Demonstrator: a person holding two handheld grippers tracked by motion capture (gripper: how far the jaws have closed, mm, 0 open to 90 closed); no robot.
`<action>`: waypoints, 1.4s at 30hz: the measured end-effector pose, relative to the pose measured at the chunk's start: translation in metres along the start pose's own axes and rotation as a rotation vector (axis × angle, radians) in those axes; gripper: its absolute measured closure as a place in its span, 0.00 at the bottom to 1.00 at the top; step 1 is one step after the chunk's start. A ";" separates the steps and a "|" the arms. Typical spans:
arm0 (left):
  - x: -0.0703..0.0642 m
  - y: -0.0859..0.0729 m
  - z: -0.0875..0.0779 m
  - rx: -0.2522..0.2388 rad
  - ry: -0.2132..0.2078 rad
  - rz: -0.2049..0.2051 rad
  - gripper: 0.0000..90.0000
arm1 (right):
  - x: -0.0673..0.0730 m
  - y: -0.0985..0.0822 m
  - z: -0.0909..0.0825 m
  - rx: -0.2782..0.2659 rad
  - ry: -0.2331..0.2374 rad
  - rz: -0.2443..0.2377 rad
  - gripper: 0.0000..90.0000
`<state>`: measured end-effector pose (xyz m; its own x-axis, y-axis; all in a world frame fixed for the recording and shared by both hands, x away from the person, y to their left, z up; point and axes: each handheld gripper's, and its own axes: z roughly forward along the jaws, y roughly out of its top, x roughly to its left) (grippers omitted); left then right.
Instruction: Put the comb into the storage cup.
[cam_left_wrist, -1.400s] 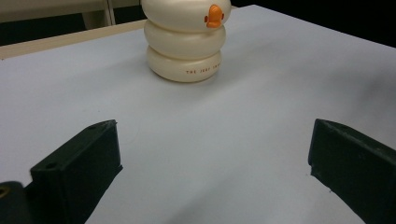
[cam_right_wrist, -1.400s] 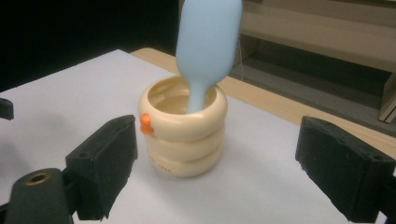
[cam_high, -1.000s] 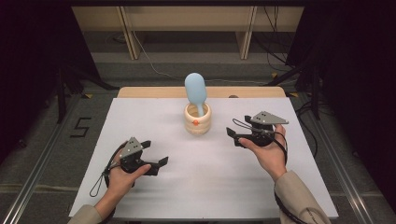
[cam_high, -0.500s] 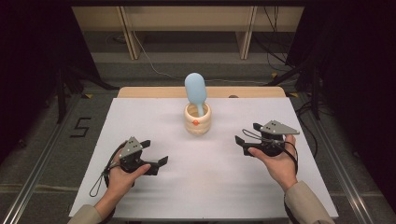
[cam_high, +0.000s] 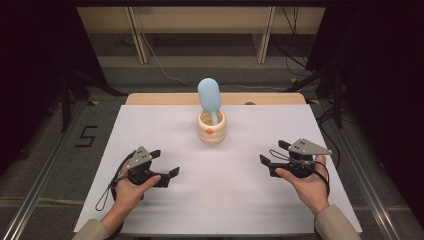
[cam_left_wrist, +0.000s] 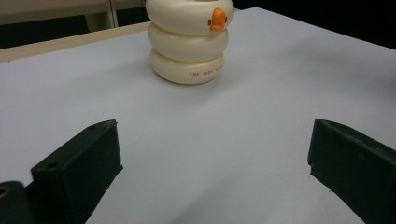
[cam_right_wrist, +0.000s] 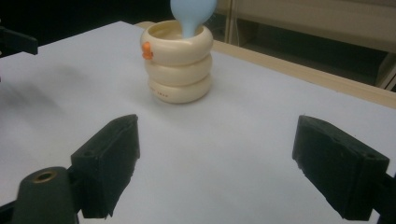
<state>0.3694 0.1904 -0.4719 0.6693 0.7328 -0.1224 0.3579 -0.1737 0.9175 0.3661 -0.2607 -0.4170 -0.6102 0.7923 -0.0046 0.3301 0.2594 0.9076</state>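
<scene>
on one table: one ringed holder, apparently one blue spoon, two grippers, jaws apart.

A "5" marks the floor; the cream holder's red print is illegible.

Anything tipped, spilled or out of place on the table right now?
Nothing stands out. The cream ringed holder stands upright mid-table, with the pale blue spoon-like utensil resting in it, head up. Both the left gripper and right gripper are open, holding nothing.
</scene>
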 end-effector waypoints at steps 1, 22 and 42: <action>0.000 0.000 0.000 0.000 0.000 0.000 0.02 | -0.001 -0.002 -0.001 -0.002 -0.002 -0.002 0.18; 0.001 0.000 -0.001 -0.001 0.005 0.003 0.02 | 0.001 -0.023 -0.014 -0.006 -0.025 -0.027 0.17; 0.001 -0.001 0.000 0.003 -0.002 0.002 0.03 | 0.001 -0.039 -0.015 -0.017 -0.016 -0.014 0.17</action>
<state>0.3701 0.1915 -0.4727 0.6714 0.7311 -0.1213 0.3587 -0.1774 0.9165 0.3419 -0.2777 -0.4460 -0.6031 0.7973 -0.0240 0.3089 0.2612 0.9145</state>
